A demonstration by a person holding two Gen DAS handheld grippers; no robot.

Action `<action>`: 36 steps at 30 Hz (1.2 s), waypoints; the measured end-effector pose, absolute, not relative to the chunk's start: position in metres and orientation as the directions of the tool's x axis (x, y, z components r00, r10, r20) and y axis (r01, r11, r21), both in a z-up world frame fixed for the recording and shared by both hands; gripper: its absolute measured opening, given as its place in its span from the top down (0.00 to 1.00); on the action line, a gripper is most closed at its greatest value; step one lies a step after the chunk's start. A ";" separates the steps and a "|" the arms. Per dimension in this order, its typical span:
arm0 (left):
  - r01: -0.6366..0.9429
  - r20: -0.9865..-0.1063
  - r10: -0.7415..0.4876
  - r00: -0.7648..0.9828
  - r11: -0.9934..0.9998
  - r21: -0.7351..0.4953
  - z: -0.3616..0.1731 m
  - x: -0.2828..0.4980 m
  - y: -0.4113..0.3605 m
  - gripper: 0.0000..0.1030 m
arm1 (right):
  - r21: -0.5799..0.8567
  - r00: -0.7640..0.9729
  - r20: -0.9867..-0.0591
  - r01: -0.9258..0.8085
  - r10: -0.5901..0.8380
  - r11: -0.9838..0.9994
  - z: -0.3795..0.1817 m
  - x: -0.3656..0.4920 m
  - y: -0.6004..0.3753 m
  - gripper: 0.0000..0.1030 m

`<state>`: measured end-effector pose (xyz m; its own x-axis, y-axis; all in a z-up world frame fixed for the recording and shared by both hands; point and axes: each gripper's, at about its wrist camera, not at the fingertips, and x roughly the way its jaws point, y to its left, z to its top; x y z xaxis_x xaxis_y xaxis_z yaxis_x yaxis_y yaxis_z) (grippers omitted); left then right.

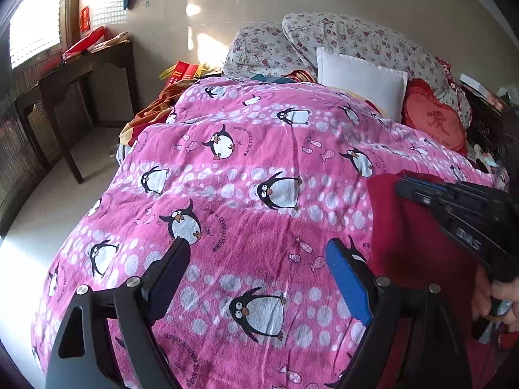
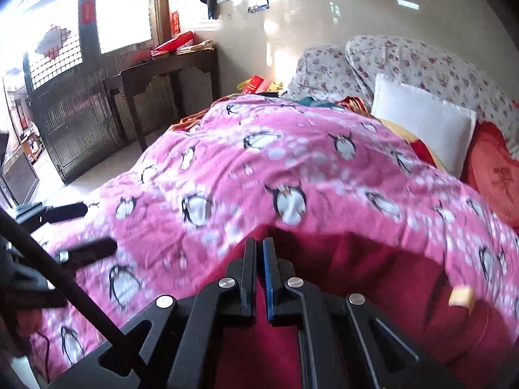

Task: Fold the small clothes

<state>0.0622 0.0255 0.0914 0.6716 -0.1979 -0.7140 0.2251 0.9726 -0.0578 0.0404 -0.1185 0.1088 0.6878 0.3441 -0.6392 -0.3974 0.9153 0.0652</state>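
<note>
- Left hand-held gripper (image 1: 259,278), black frame with one blue pad, is hovering with fingers spread wide over the bed, nothing between them.
- Pink fleece blanket printed with black-and-white penguins (image 1: 246,168) is lying across the bed, covering most of it.
- Dark red cloth garment (image 2: 373,275) is lying on the penguin blanket at the near right side of the bed; in the right wrist view a small yellow tag (image 2: 462,295) is showing on it.
- Right hand-held gripper (image 2: 259,246) is sitting clenched, black and blue pads nearly touching, right at the garment's far edge; whether cloth is pinched between the pads, cannot tell, picture is blurred.
- Person's hand (image 1: 499,298) is gripping the right tool's handle at the right edge of the left wrist view.
- White square pillow (image 1: 360,81) is leaning near the head of the bed, just beside a red heart-shaped cushion (image 1: 431,120), floral quilts (image 1: 340,39) piled behind.
- Dark wooden side table (image 1: 81,71) is standing against the wall left of the bed.
</note>
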 end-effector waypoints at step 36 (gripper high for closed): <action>0.376 -0.764 -0.206 0.612 0.925 0.051 0.051 0.027 -0.104 0.17 | -0.154 0.676 -0.728 -0.007 -0.109 0.988 0.092 -0.074 -0.317 0.79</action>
